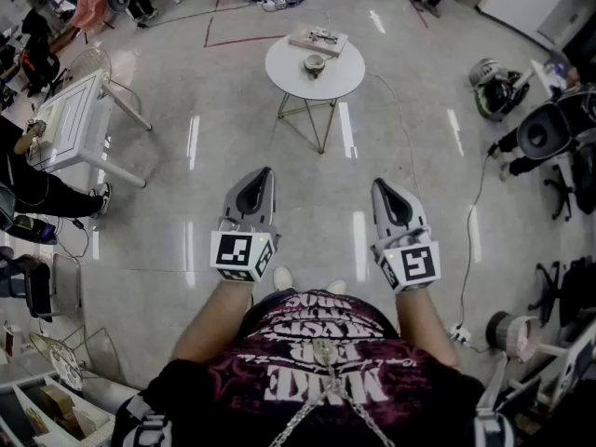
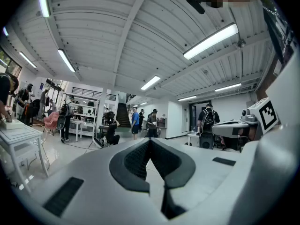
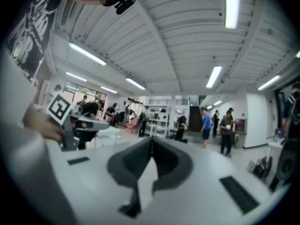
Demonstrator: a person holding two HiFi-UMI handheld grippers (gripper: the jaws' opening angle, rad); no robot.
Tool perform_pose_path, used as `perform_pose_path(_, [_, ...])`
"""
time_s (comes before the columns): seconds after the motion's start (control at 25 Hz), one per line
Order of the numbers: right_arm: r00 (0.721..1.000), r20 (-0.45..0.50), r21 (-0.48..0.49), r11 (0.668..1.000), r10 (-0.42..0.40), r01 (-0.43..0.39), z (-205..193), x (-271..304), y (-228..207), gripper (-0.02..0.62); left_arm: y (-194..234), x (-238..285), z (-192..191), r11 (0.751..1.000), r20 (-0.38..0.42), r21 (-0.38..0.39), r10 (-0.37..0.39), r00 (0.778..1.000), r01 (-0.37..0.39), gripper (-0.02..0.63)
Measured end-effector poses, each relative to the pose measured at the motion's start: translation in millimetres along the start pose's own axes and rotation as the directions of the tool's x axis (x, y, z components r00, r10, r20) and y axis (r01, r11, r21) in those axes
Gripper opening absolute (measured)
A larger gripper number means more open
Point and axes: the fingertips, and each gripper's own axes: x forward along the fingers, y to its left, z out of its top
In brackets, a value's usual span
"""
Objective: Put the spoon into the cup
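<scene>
Jaws of the left gripper (image 1: 264, 175) are meeting at the tips, gripping nothing; the right gripper (image 1: 381, 187) is doing likewise. Both are pointing level, well short of the round table (image 1: 279, 74). Cup (image 1: 315, 63) is sitting near the table's middle, just beside a flat box (image 1: 318, 39); its contents are showing too small to tell.

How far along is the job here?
Nothing looks done yet. In hand: nothing; the left gripper and right gripper are shut and empty, held short of the round table. What looks like the cup sits on it; no spoon can be made out. Left: approach, pick up, drop in.
</scene>
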Motion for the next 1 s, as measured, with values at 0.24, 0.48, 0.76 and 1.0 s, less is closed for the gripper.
perform_pose_path(0.24, [1.000,-0.013,0.020,1.000,-0.001,0.001,-0.5,1.2,16.9,0.034,6.7,-8.4,-1.6,1.000,-0.010,0.001,-0.022,1.000,0.022,0.028])
perform_pose_path(0.48, [1.000,-0.015,0.041,0.999,-0.026,0.027,1.3,10.5,30.8,0.034,28.0,-13.2,-5.0,0.999,-0.011,0.002,-0.038,0.999,0.038,0.028])
perform_pose_path(0.76, [0.999,-0.027,0.005,1.000,-0.031,0.031,9.6,14.6,64.5,0.034,50.0,-21.5,0.1,0.998,0.010,0.029,-0.063,0.998,0.063,0.028])
perform_pose_path(1.0, [0.997,-0.067,0.007,0.999,-0.042,0.042,-4.2,24.8,67.5,0.034,60.7,-12.0,-18.8,0.997,-0.012,0.008,-0.082,0.997,0.082,0.028])
